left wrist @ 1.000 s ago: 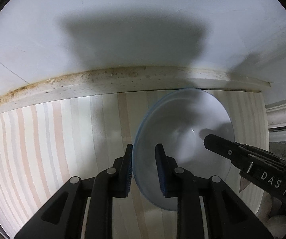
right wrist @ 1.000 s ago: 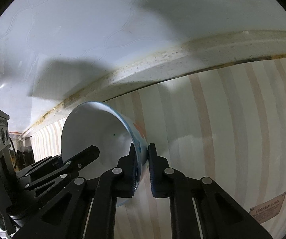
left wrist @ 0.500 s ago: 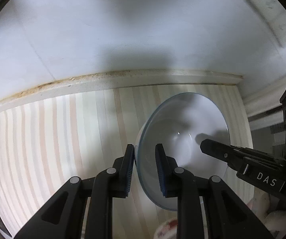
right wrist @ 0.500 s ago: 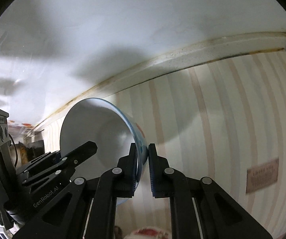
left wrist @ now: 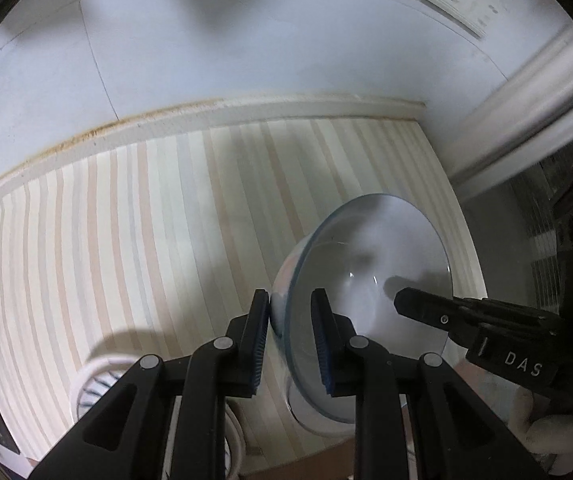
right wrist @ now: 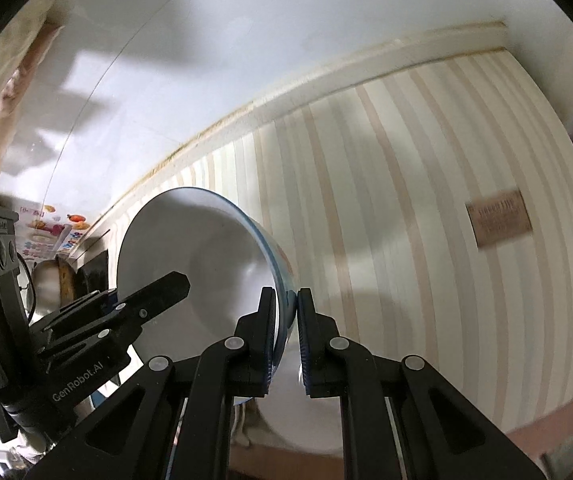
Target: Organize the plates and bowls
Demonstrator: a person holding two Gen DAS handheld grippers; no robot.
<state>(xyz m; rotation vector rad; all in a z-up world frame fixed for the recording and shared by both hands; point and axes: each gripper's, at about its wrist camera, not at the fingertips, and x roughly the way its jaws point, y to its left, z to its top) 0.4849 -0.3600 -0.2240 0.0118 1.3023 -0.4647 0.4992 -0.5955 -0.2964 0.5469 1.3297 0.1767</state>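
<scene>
A white bowl with a blue rim (left wrist: 370, 280) is held in the air between both grippers, above the striped mat (left wrist: 126, 240). My left gripper (left wrist: 289, 316) is shut on its near rim, one finger inside and one outside. My right gripper (right wrist: 286, 312) is shut on the opposite rim of the same bowl (right wrist: 202, 248). The right gripper shows in the left wrist view (left wrist: 466, 316) reaching into the bowl. The left gripper shows at the left of the right wrist view (right wrist: 126, 304). A white plate with blue lines (left wrist: 94, 384) lies on the mat below the left gripper.
The striped mat (right wrist: 426, 200) runs to a stained wall ledge (left wrist: 206, 116) below a white tiled wall. A brown label (right wrist: 498, 218) sits on the mat at the right. Kitchen items (right wrist: 54, 276) stand at the far left. A white window frame (left wrist: 526, 100) is at the right.
Both grippers have lifted and pulled back with the bowl, away from the wall. More of the mat shows, and the plate below and the brown label have come into view.
</scene>
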